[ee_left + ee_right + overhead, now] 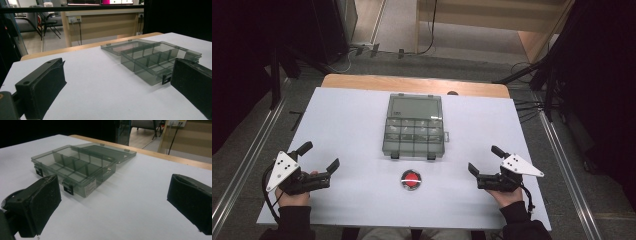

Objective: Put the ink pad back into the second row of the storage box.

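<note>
A smoky clear compartment box [415, 131] lies open in the middle of the white table, its lid folded back flat on the far side. The same box [155, 58] sits ahead and to the right in the left gripper view, and the box [75, 167] sits ahead left in the right gripper view. My left gripper [321, 156] rests near the front left edge, jaws wide open with nothing between them. My right gripper [485, 159] rests at the front right, also open and holding nothing. Both lie well short of the box.
A round silver-rimmed red button [411, 180] lies on the table [352, 120] just in front of the box, between the two grippers. A wooden strip [412, 84] runs along the table's far edge. Dark stands and cables flank both sides.
</note>
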Available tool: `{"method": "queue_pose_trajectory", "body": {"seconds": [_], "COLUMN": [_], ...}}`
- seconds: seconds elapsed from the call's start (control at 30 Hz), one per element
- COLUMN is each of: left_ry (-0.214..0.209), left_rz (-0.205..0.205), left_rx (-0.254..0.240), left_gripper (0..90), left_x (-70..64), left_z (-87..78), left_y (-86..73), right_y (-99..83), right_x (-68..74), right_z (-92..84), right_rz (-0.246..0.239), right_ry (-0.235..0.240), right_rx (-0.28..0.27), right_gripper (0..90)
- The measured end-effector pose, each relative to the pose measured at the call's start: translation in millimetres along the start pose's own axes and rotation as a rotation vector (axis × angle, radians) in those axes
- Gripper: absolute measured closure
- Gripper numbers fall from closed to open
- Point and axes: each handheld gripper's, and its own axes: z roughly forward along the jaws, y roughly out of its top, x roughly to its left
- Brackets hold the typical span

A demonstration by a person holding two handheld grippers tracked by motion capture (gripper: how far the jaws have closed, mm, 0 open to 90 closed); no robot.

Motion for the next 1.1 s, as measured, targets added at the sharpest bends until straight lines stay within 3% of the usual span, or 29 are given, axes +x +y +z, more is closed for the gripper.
{"method": "queue_pose_trajectory", "body": {"seconds": [0.67, 1.1], "left_ry": [-0.004, -0.008], "left_rz": [-0.012, -0.021], "left_rx": [0.006, 0.01], "left_gripper": [0.0, 0.0], "left_x": [1.0, 1.6], "left_z": [1.5, 2.8], "left_y": [-0.8, -1.6], "right_y": [-3.7, -2.9], "right_x": [14.2, 29.4], "right_z": [13.8, 26.2], "right_rz": [-0.048, -0.135], "right_ry": [0.088, 0.159], "right_rx": [0.116, 0.219], "right_gripper": [0.0, 0.0]}}
